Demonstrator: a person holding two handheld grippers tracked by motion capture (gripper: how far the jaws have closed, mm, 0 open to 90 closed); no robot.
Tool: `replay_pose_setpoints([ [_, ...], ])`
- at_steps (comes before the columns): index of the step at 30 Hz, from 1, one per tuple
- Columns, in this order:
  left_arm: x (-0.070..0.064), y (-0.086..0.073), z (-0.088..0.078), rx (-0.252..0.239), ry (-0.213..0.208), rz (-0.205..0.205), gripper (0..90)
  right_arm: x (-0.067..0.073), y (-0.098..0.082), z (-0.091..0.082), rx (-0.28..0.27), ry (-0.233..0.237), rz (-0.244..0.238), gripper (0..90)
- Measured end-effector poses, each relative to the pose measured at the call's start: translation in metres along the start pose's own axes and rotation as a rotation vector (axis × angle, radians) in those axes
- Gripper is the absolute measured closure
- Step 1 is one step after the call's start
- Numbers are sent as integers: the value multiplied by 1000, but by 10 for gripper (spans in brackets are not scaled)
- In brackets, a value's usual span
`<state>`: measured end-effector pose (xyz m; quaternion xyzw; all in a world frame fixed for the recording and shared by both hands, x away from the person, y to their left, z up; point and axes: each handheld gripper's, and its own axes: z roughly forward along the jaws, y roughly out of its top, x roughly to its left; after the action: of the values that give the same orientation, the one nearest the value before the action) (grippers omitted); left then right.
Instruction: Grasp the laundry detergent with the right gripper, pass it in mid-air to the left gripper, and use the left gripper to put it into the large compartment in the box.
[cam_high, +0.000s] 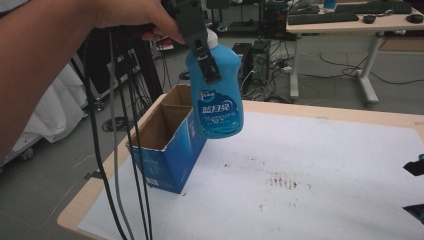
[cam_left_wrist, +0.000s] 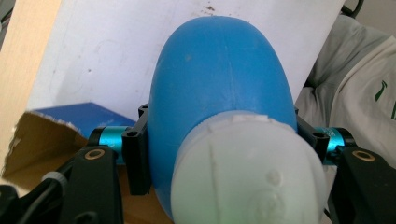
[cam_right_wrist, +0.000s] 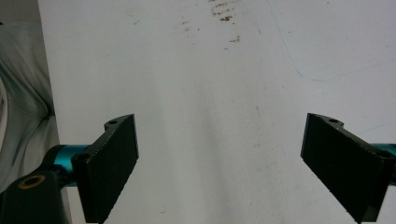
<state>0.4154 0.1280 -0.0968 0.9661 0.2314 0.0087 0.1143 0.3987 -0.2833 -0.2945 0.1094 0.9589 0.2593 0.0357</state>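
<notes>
A blue detergent bottle (cam_high: 218, 97) with a white cap hangs in the air above the table, neck up. My left gripper (cam_high: 209, 60) is shut on its upper body just below the cap. In the left gripper view the bottle (cam_left_wrist: 219, 93) fills the space between my two black jaws, which press on both its sides. Under and left of the bottle stands an open blue cardboard box (cam_high: 170, 145) with a brown inside. My right gripper (cam_right_wrist: 219, 158) is open over the white table sheet, nothing between its pads; its jaw tips (cam_high: 417, 187) show at the right edge of the high view.
A white sheet (cam_high: 310, 170) with brown stains near its middle covers the wooden table (cam_high: 350, 112). Cables (cam_high: 117, 165) hang from my left hand past the box's left side. Desks and computer gear stand on the floor behind.
</notes>
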Motion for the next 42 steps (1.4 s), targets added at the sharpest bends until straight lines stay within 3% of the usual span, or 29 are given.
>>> replay_pose_setpoints([
  [9,15,-34,-19,-28,14,-102,379,-2,-2,-1,-9,-10,2,107],
  [22,34,-82,-32,-25,71,-203,379,-8,-7,3,-11,-6,32,107],
  [25,39,-92,-30,-20,84,-226,379,-8,-8,5,-9,-2,39,107],
  [31,46,-106,-19,-5,116,-234,379,-8,-8,5,-8,-1,42,107],
  [42,58,-121,12,13,98,-252,379,-8,-7,10,14,7,47,107],
])
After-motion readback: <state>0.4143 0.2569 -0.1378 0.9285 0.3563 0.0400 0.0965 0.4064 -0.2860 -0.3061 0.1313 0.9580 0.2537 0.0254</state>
